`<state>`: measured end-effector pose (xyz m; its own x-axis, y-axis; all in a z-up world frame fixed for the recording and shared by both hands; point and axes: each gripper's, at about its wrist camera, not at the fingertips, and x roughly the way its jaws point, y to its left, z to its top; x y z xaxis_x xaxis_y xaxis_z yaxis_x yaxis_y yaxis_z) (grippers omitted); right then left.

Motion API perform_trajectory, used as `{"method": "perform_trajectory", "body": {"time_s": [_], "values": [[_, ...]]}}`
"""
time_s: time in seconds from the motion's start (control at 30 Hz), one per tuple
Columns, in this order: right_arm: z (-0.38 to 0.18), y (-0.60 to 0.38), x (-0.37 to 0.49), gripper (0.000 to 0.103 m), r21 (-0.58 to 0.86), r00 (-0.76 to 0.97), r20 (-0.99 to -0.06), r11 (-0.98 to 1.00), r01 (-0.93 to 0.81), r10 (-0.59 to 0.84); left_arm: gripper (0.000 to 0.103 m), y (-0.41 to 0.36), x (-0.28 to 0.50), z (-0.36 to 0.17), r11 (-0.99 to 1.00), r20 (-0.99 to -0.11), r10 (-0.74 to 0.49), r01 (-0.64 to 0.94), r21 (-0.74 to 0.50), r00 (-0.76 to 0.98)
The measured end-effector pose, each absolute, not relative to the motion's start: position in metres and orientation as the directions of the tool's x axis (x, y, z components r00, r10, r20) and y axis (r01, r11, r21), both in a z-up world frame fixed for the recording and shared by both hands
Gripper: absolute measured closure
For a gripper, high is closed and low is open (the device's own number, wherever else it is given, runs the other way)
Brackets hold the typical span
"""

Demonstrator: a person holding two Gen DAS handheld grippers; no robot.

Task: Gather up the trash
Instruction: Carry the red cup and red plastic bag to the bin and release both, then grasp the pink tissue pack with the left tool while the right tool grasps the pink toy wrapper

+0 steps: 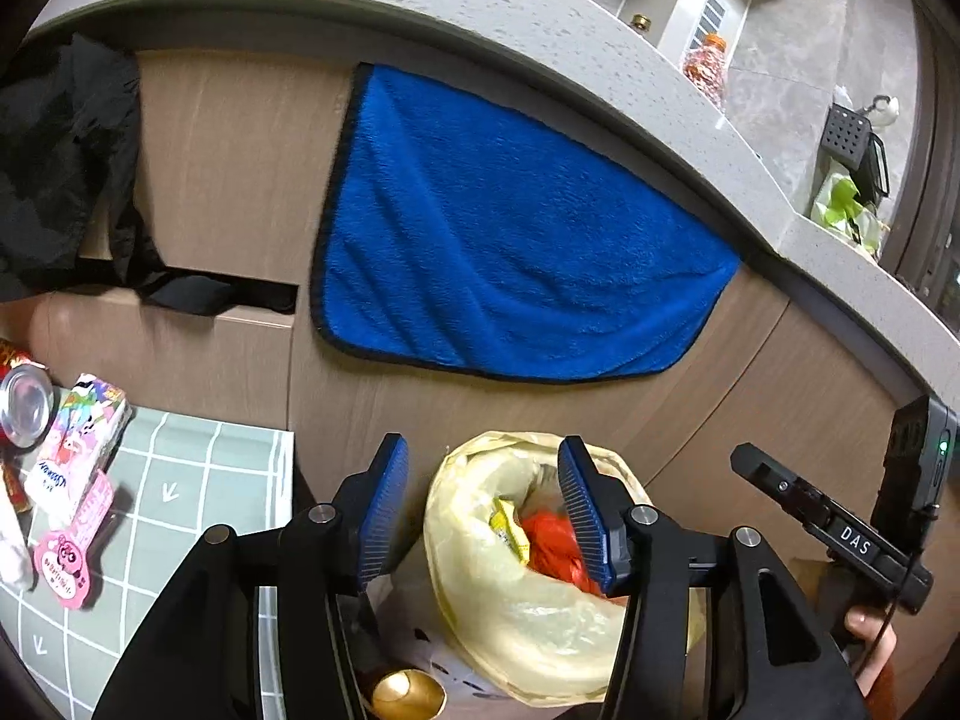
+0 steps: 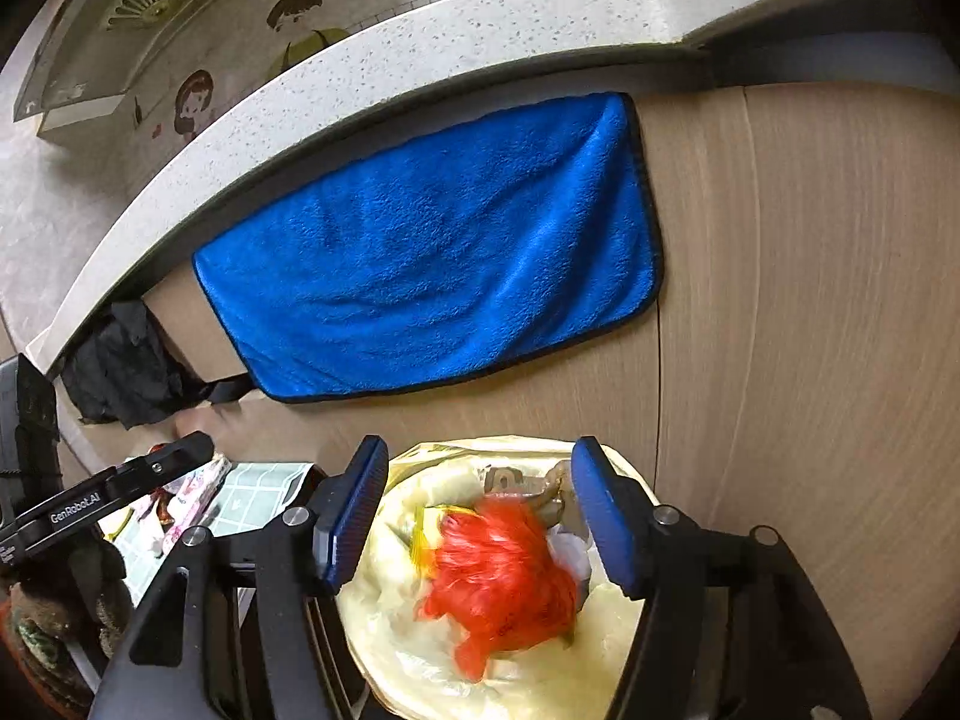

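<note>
A bin lined with a pale yellow bag [image 1: 480,588] [image 2: 396,618] stands on the floor by the cabinet. A red plastic bag [image 2: 498,576] [image 1: 552,540] lies inside it, blurred, beside a yellow wrapper [image 1: 510,525]. My left gripper [image 1: 480,516] is open and empty above the bin's left rim. My right gripper [image 2: 480,516] is open above the bin's mouth, with the red bag below and between its fingers, touching neither. On the low table [image 1: 198,480] at the left lie a pink carton [image 1: 78,444], a can [image 1: 24,405] and a pink wrapper [image 1: 66,558].
A blue towel [image 1: 510,240] [image 2: 438,252] hangs from the stone counter [image 1: 480,18] over wooden cabinet doors. A black cloth [image 1: 60,168] hangs at the left. A gold object [image 1: 408,693] sits beside the bin. The right gripper's body [image 1: 840,528] is at the right.
</note>
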<state>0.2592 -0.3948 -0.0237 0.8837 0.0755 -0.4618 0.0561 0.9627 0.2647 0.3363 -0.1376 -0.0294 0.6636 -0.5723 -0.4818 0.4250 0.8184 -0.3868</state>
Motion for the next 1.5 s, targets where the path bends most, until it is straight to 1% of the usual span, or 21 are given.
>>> {"method": "perform_trajectory", "body": {"time_s": [0.2,0.4,0.57,0.73,0.87,1.0,1.13,1.2,1.27,1.4,1.5], "values": [[-0.022,-0.389,0.255,0.042,0.258,0.886,-0.458,0.965,0.054,0.073,0.049,-0.125,0.333,-0.031,0.825,-0.489,-0.563,0.415,-0.384,0.666],[-0.02,-0.376,0.247,0.042,0.211,0.892,-0.449,0.977,0.043,0.058,0.049,-0.117,0.333,-0.04,0.83,-0.526,-0.557,0.417,-0.37,0.642],[-0.022,-0.37,0.242,0.042,0.213,0.891,-0.447,0.977,0.018,0.081,0.049,-0.108,0.337,-0.053,0.829,-0.572,-0.559,0.409,-0.38,0.601],[-0.025,-0.361,0.241,0.042,0.221,0.884,-0.454,0.975,-0.007,0.109,0.049,-0.091,0.332,-0.058,0.839,-0.58,-0.545,0.399,-0.371,0.606],[-0.024,-0.342,0.244,0.042,0.229,0.879,-0.452,0.972,-0.049,0.15,0.049,-0.066,0.327,-0.059,0.857,-0.57,-0.515,0.38,-0.347,0.64],[-0.022,-0.311,0.252,0.042,0.211,0.873,-0.447,0.971,-0.109,0.195,0.049,-0.027,0.326,-0.063,0.891,-0.565,-0.454,0.332,-0.311,0.689],[-0.024,-0.28,0.263,0.042,0.209,0.858,-0.451,0.964,-0.168,0.247,0.049,0.023,0.332,-0.072,0.924,-0.577,-0.371,0.227,-0.307,0.727],[-0.026,-0.264,0.271,0.042,0.222,0.844,-0.453,0.953,-0.205,0.287,0.047,0.044,0.338,-0.077,0.934,-0.597,-0.335,0.177,-0.309,0.729],[-0.029,-0.251,0.276,0.042,0.233,0.83,-0.459,0.944,-0.233,0.318,0.047,0.06,0.343,-0.083,0.935,-0.614,-0.329,0.156,-0.318,0.718],[-0.038,-0.217,0.293,0.042,0.235,0.788,-0.488,0.926,-0.296,0.376,0.047,0.082,0.343,-0.096,0.94,-0.615,-0.307,0.129,-0.317,0.727],[-0.046,-0.195,0.301,0.042,0.231,0.76,-0.508,0.915,-0.332,0.404,0.043,0.086,0.359,-0.103,0.933,-0.641,-0.342,0.166,-0.32,0.687]]}}
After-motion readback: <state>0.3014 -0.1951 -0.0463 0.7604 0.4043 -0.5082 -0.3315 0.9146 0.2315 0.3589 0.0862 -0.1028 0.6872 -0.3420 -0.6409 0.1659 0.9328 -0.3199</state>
